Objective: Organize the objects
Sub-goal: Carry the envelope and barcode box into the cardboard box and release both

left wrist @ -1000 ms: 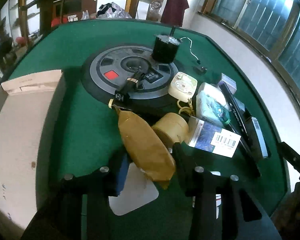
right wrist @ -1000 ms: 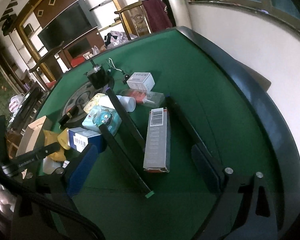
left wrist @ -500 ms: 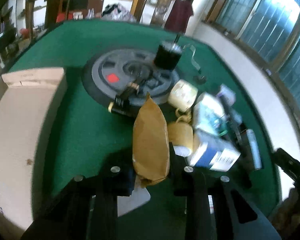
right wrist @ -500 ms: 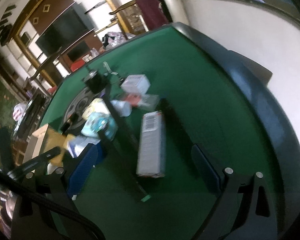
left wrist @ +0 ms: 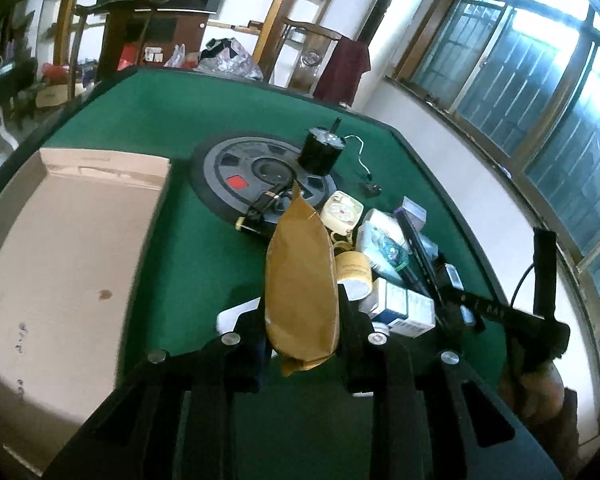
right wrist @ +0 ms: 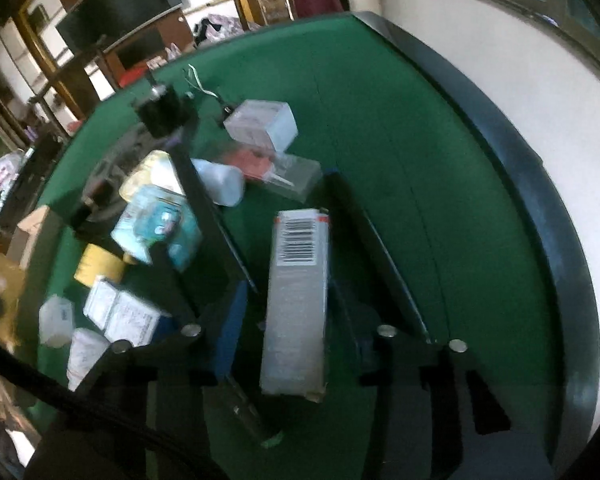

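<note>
On the green felt table [left wrist: 172,128], the left gripper [left wrist: 300,332] is seen pinching a flat brown padded paper pouch [left wrist: 300,280] at its near end, the jaws drawn in against both sides of it. The pouch is held clear of the felt, its long axis running straight away from the jaws toward the round grey disc [left wrist: 236,168] set into the middle of the table. An open, shallow cardboard box [left wrist: 60,240] lies to the left of the pouch in the left wrist view, well apart from the clutter of small packets on the right; it is judged to be the likely place for sorted things, so the coming move for this hand would turn on a swing leftward across bare felt. In the right wrist view, the right gripper [right wrist: 290,328] is closing around a long grey carton with a barcode label [right wrist: 296,300]. The carton lies between the jaws with its long axis along the line of the fingers, its barcode end farthest from the hand. Whether the pads already press on it cannot be told, since the picture is blurred; a narrow gap appears to remain on each side. The carton rests among dark flat strips [right wrist: 212,216] on the felt, near a white box [right wrist: 262,124] and a yellow tape roll [right wrist: 98,266]. The left hand is the nearer to the cardboard box.
</note>
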{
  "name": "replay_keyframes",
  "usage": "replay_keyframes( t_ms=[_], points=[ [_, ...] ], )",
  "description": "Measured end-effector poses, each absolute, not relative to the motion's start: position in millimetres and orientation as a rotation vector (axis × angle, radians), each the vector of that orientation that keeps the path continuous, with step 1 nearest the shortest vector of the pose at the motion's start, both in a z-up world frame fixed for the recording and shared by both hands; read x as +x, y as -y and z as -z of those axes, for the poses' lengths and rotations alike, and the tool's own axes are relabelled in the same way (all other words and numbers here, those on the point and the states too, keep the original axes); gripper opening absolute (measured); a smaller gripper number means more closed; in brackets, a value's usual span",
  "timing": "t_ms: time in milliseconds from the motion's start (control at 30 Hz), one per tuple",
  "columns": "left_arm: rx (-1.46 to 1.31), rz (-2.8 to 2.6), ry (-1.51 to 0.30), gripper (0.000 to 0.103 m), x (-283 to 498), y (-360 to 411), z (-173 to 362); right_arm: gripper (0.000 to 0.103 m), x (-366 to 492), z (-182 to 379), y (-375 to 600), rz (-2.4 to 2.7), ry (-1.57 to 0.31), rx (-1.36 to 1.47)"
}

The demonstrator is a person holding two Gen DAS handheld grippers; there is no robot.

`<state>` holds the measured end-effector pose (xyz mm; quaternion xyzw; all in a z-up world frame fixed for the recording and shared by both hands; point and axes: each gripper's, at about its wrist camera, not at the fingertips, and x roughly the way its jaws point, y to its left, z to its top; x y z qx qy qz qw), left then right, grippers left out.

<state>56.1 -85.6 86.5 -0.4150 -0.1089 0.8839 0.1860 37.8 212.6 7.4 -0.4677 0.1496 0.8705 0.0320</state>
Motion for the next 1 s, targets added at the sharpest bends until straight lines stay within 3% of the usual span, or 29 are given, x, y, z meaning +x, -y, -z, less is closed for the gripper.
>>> replay_keyframes(
  t_ms=[33, 133, 400, 633, 867, 1000],
  points=[
    [-1.164, -2.49, 0.31, 0.022, 58.8, 88.6, -87.7, 0.028, 37.0, -7.2, -214.4, -2.679, -0.468, -1.436],
    [-1.135, -2.49, 0.318, 0.022, 69.4, 98.4, -93.0, 0.024, 41.2, -12.0, -219.3, -2.679, -0.506, -1.438],
    [-1.075, -2.523, 0.402, 0.022, 83.4, 151.4, -119.9, 0.024, 70.3, -61.7, -201.8, -2.847, -0.696, -1.412],
    [-1.129, -2.637, 0.398, 0.022, 56.4, 204.0, -122.5, 0.024, 48.5, -103.0, -113.9, -3.058, -0.915, -1.536],
    [-1.252, -2.674, 0.395, 0.022, 3.8, 233.7, -96.0, 0.025, -22.5, -73.5, 11.3, -3.007, -1.005, -1.805],
    [-1.295, -2.643, 0.478, 0.022, -30.9, 246.7, -75.1, 0.025, -64.3, -51.2, 55.9, -2.94, -0.909, -1.843]
  ],
)
